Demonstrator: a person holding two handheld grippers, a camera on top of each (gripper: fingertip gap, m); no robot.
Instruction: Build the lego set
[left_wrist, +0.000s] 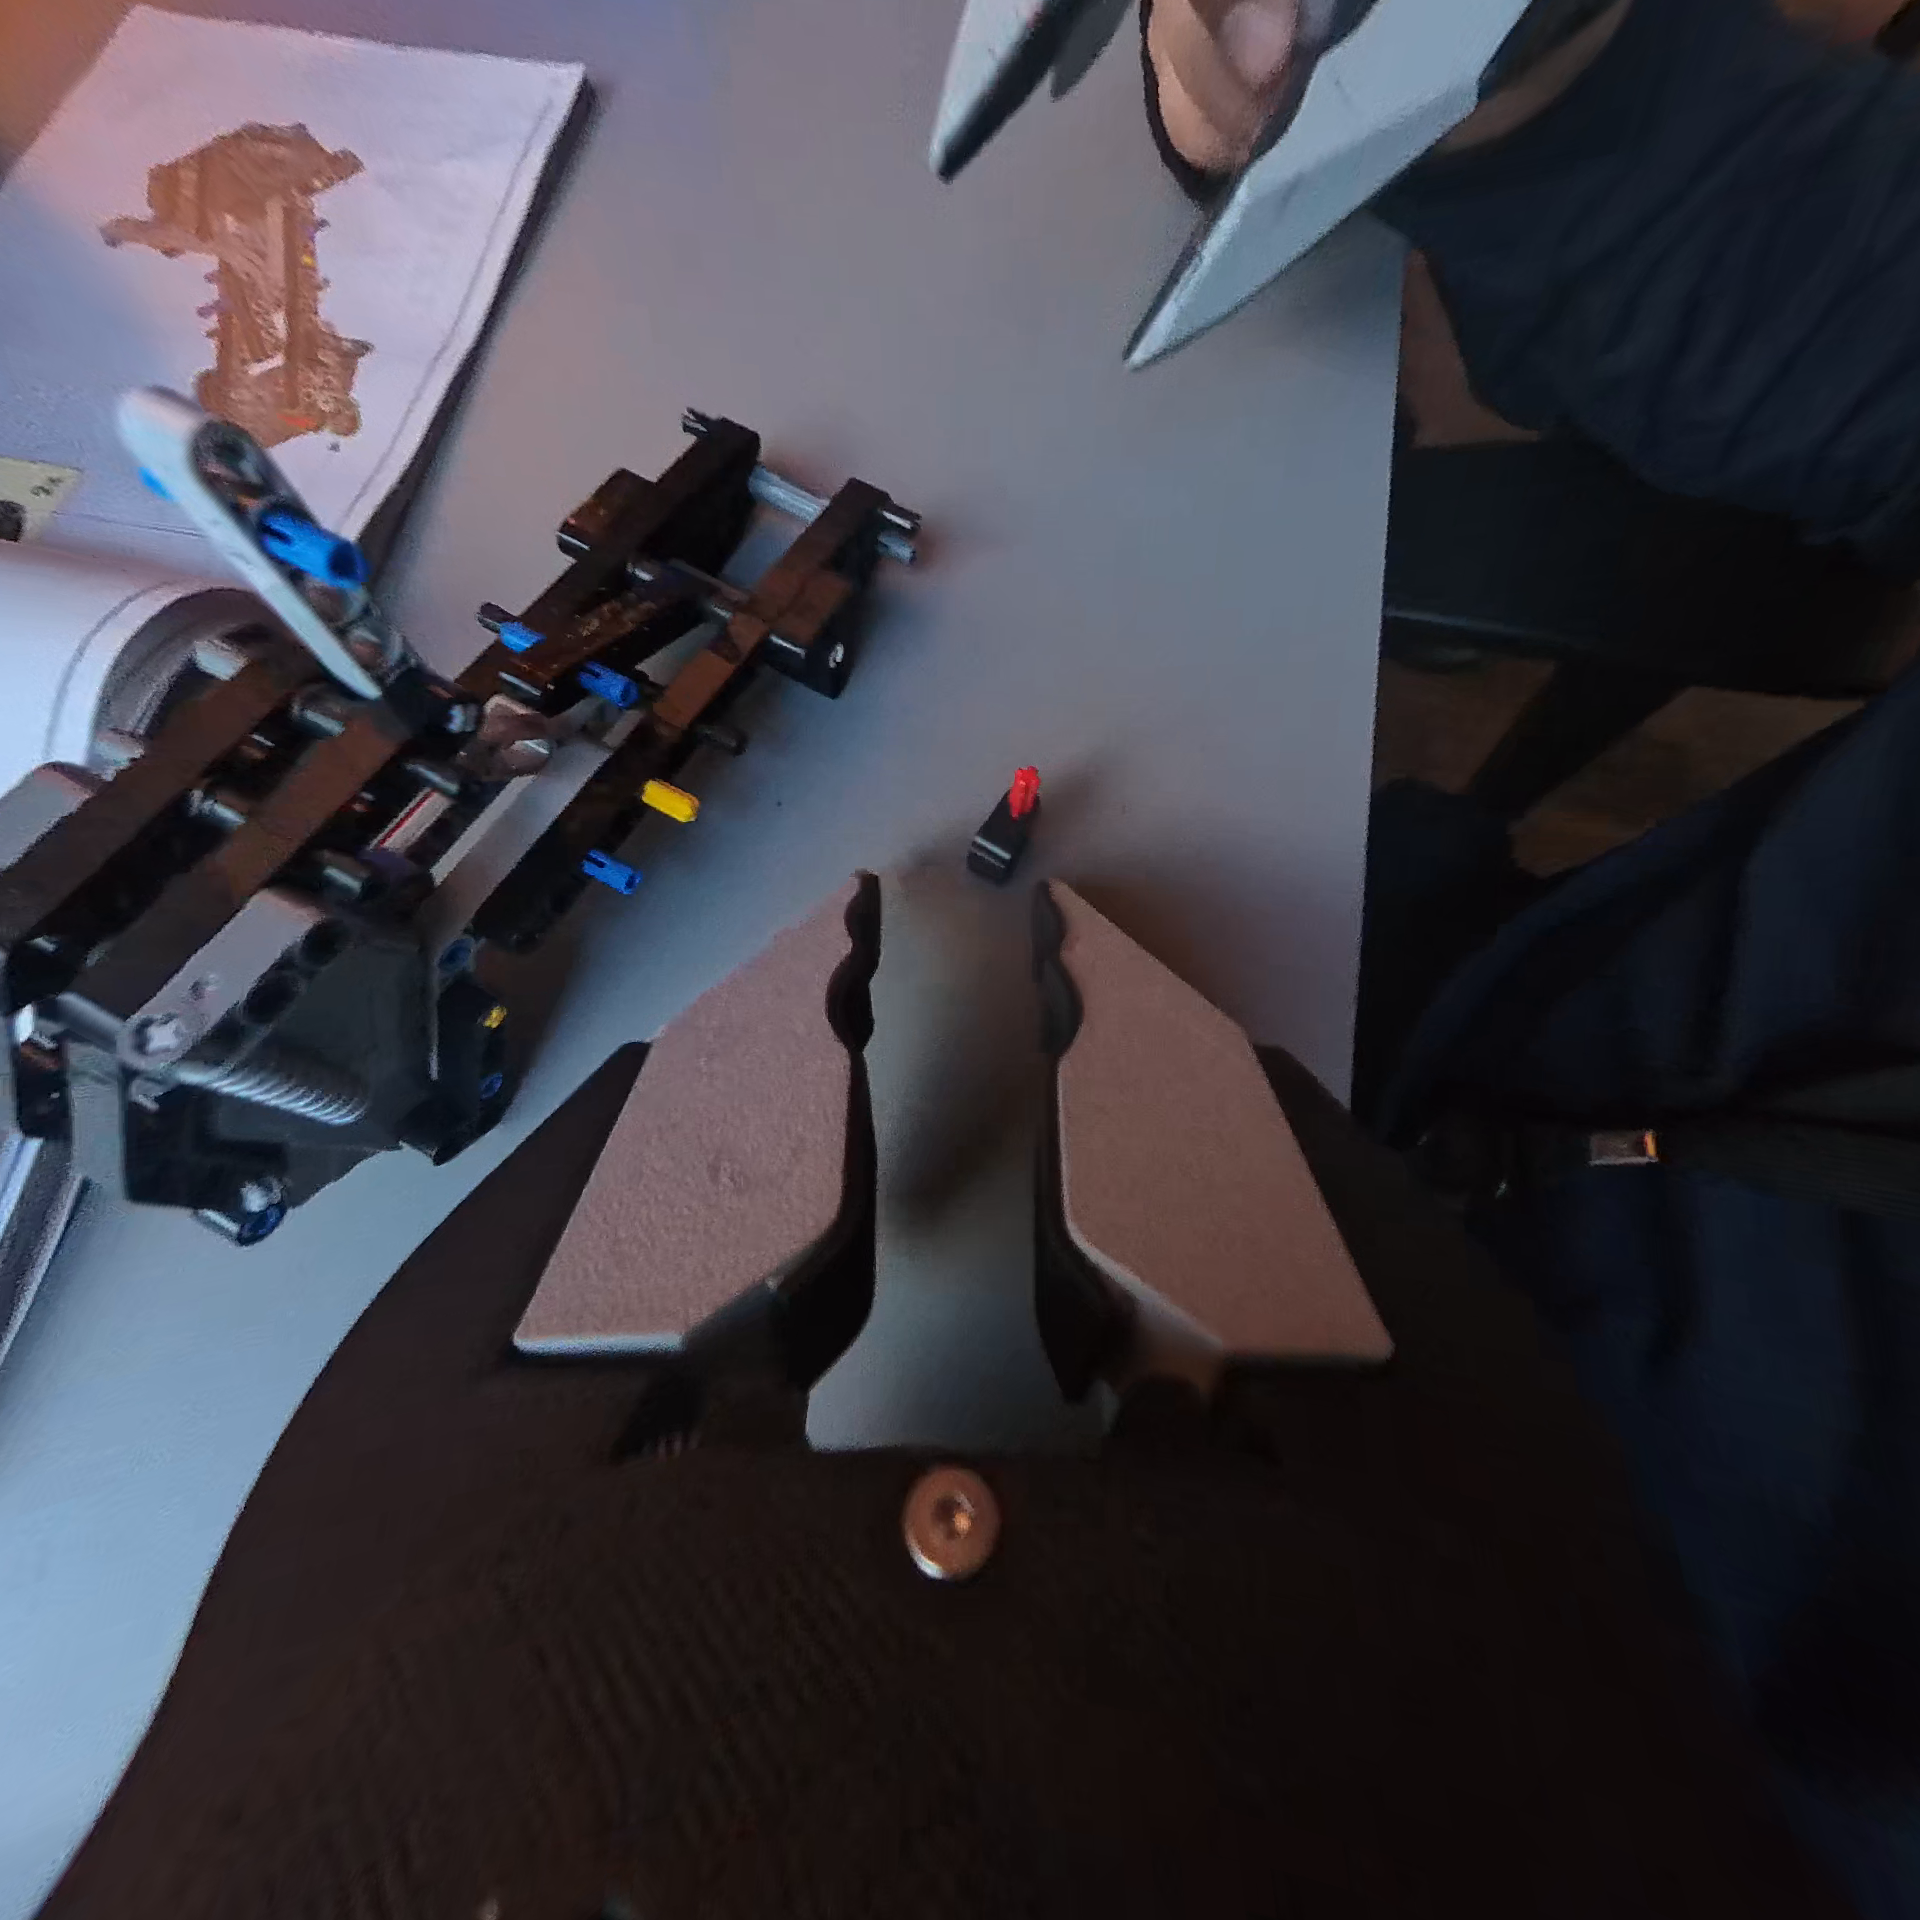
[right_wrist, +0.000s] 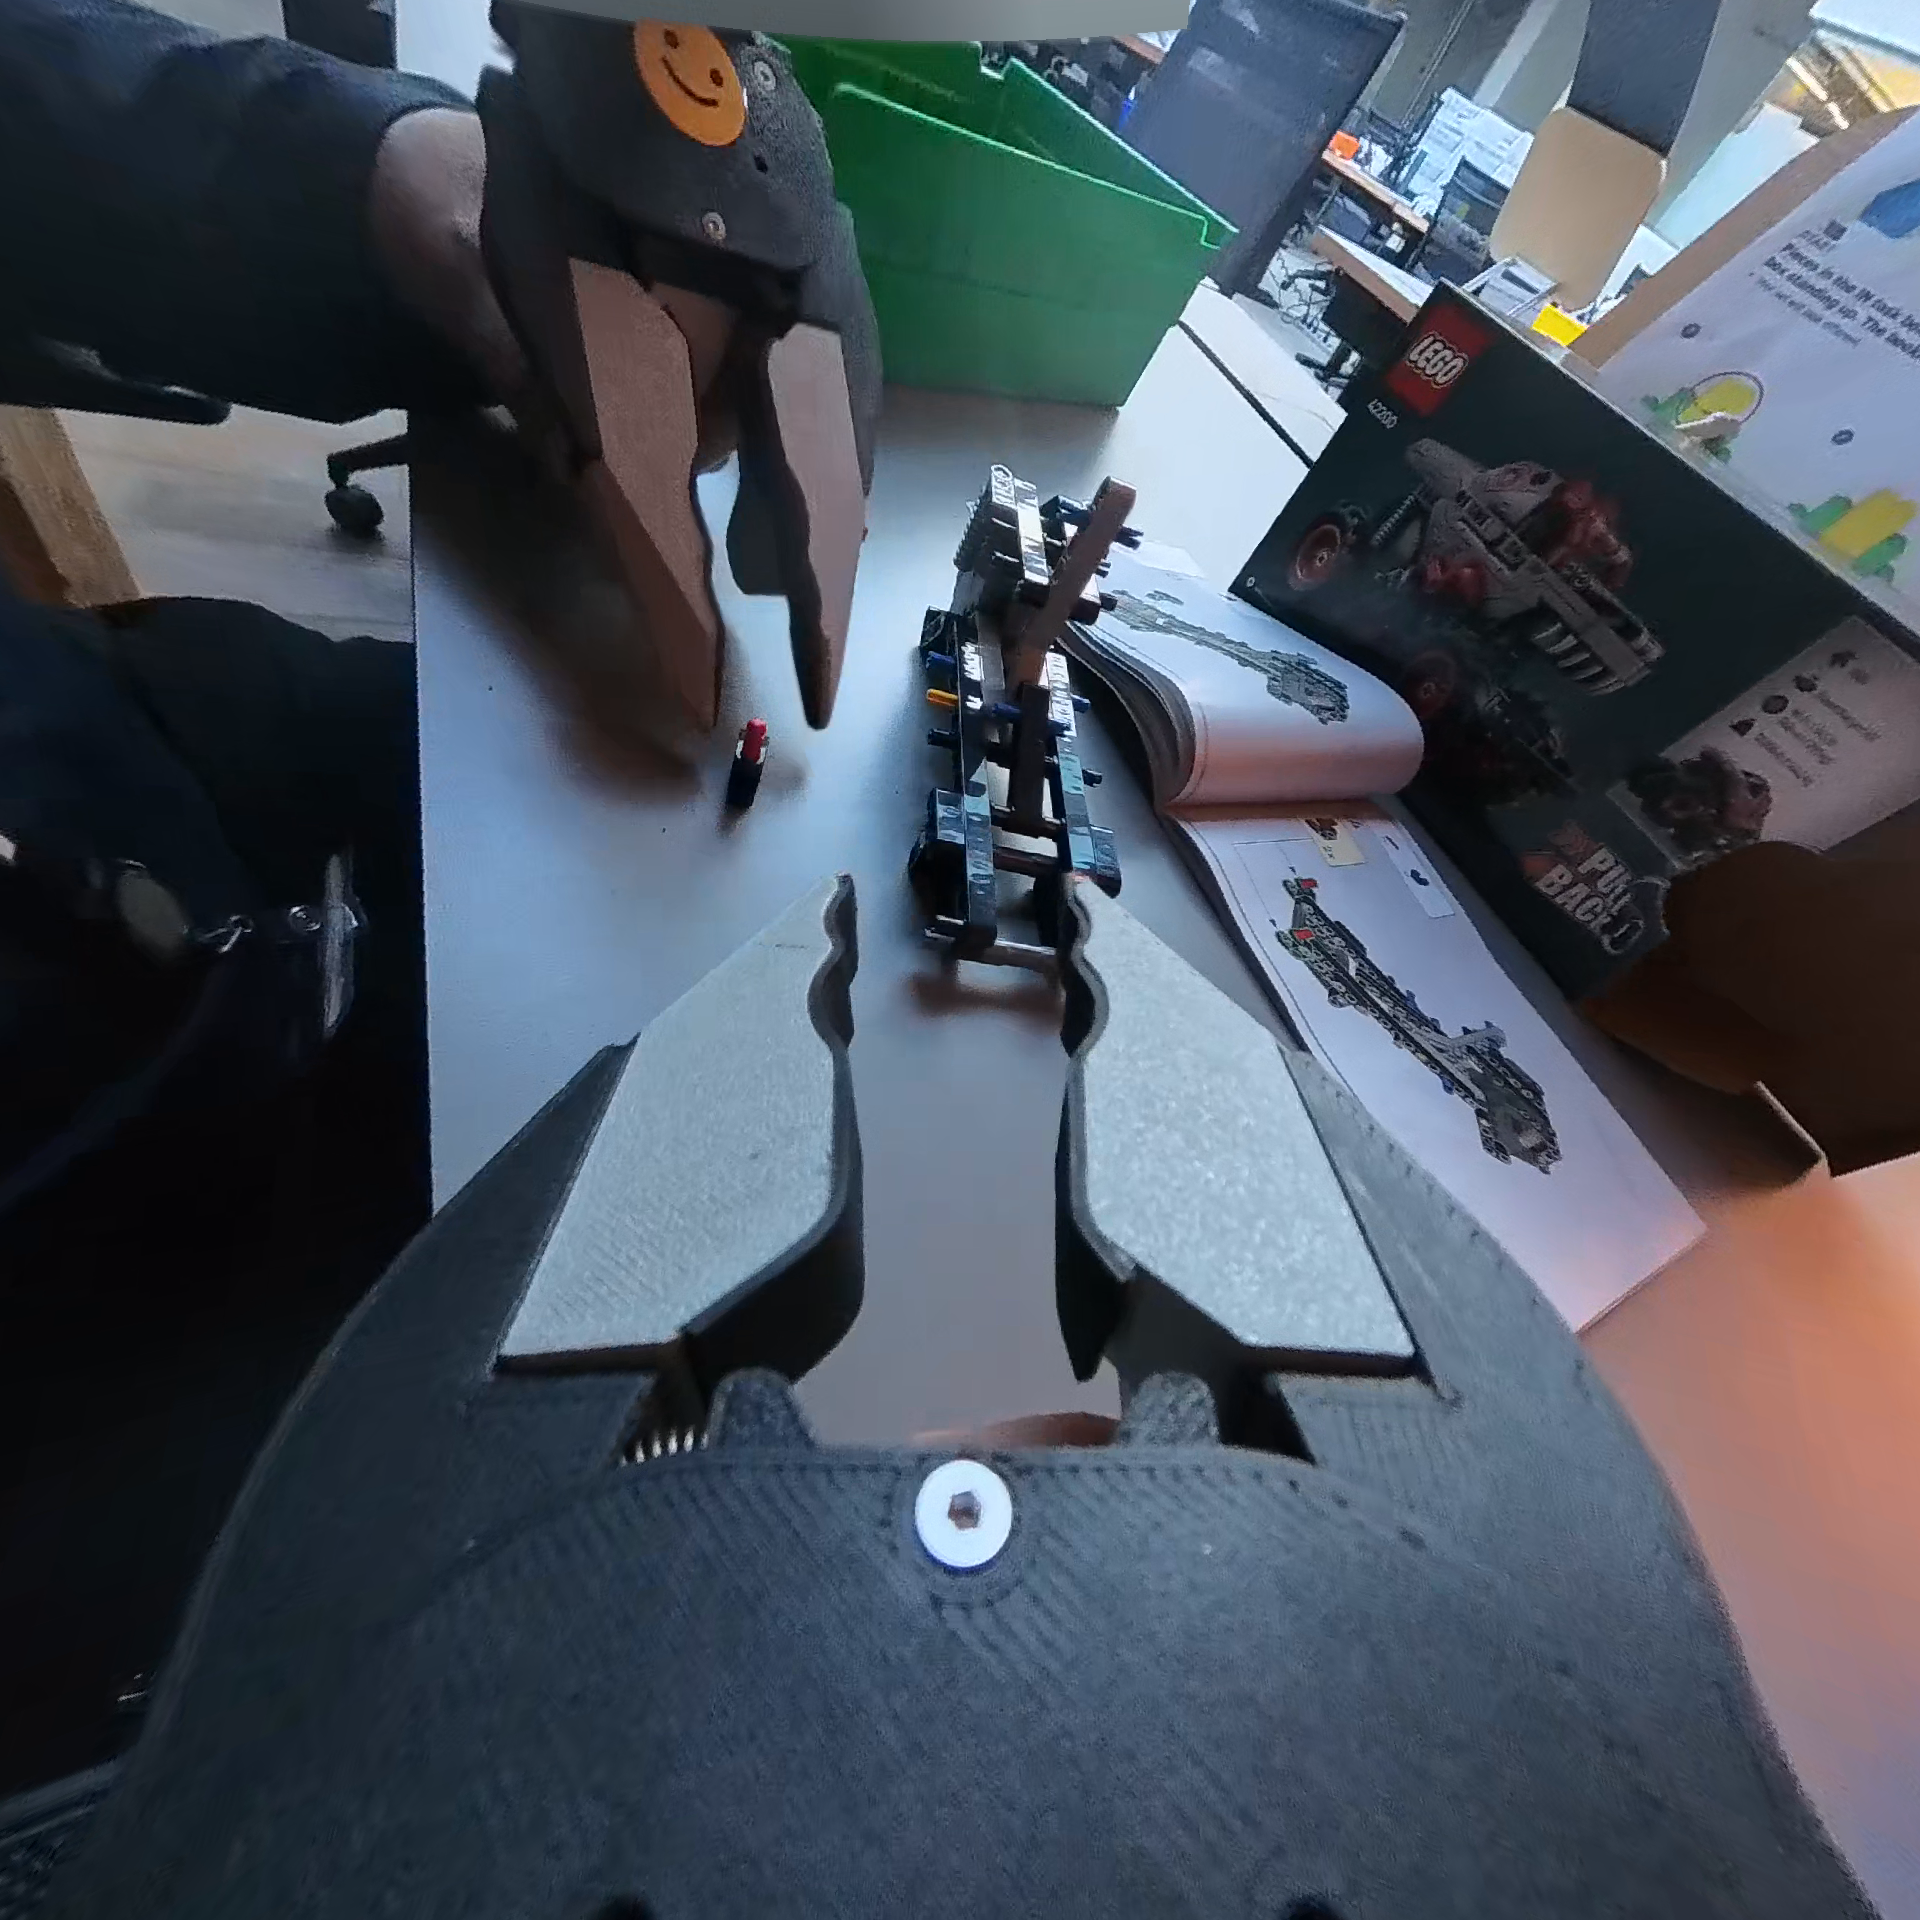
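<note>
A long black Lego chassis (left_wrist: 582, 717) with blue and yellow pins lies on the grey table (left_wrist: 1143, 623). It also shows in the right wrist view (right_wrist: 1003, 727). A small black piece with a red pin (left_wrist: 1006, 826) lies alone near the table edge, and shows in the right wrist view (right_wrist: 750, 761). My left gripper (left_wrist: 956, 894) is open and empty, its tips just short of that piece. It also shows in the right wrist view (right_wrist: 764, 715). My right gripper (right_wrist: 958, 894) is open and empty, with the near end of the chassis in front of its tips. It shows at the top of the left wrist view (left_wrist: 1039, 260).
An open instruction booklet (right_wrist: 1382, 966) lies beside the chassis, with the Lego box (right_wrist: 1538, 623) standing behind it. A green bin (right_wrist: 997, 239) is at the far end. The table edge (right_wrist: 421, 831) runs close to the small piece, with a person's dark clothing beyond.
</note>
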